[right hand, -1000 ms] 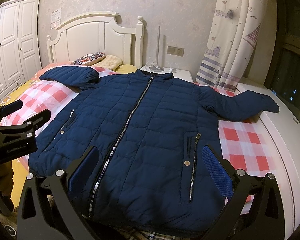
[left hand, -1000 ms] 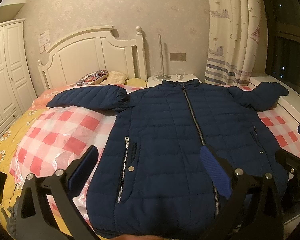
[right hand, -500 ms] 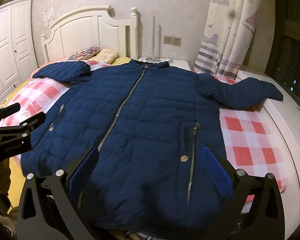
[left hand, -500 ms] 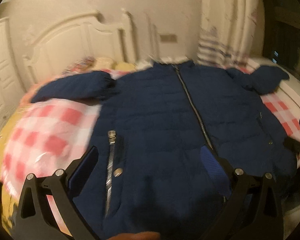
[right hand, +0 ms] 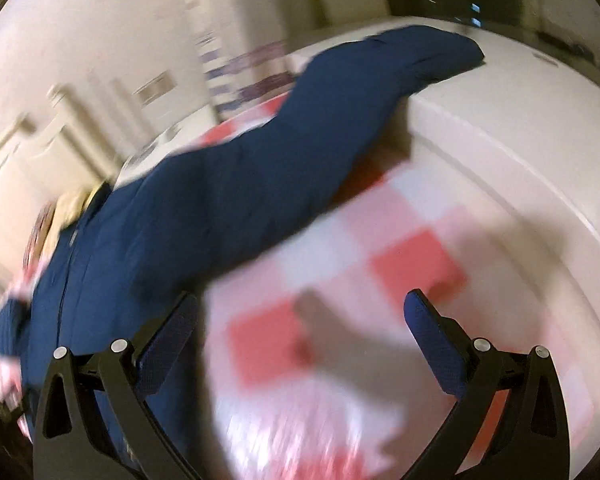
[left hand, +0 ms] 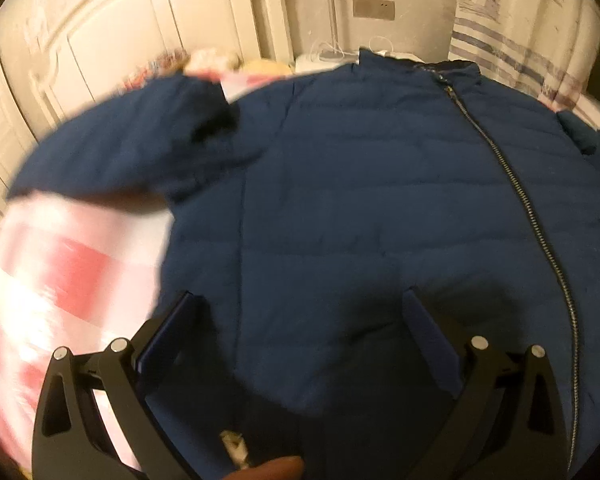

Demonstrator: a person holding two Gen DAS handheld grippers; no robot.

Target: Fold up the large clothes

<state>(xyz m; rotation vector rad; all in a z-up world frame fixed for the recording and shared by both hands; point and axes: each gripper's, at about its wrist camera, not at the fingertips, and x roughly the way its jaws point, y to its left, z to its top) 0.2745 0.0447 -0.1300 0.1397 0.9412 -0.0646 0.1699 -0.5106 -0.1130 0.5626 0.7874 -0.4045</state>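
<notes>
A navy quilted jacket [left hand: 380,200] lies flat, zipped, on the bed, front up. Its left sleeve [left hand: 120,148] stretches out over the pink checked cover. My left gripper [left hand: 300,320] is open and empty, low over the jacket's left chest. In the right wrist view the jacket's right sleeve [right hand: 300,132] runs out to the white ledge. My right gripper [right hand: 300,320] is open and empty, above the checked cover [right hand: 340,280] just below that sleeve. Both views are motion-blurred.
A white headboard [left hand: 140,40] stands behind the bed, with pillows [left hand: 220,60] below it. A striped curtain [left hand: 520,40] hangs at the back right. A wide white ledge [right hand: 520,152] borders the bed's right side; the sleeve cuff rests on it.
Both grippers have moved forward and lower over the bed. The left went toward the jacket's left shoulder; the right swung right and tilted toward the right sleeve. The jacket has not moved.
</notes>
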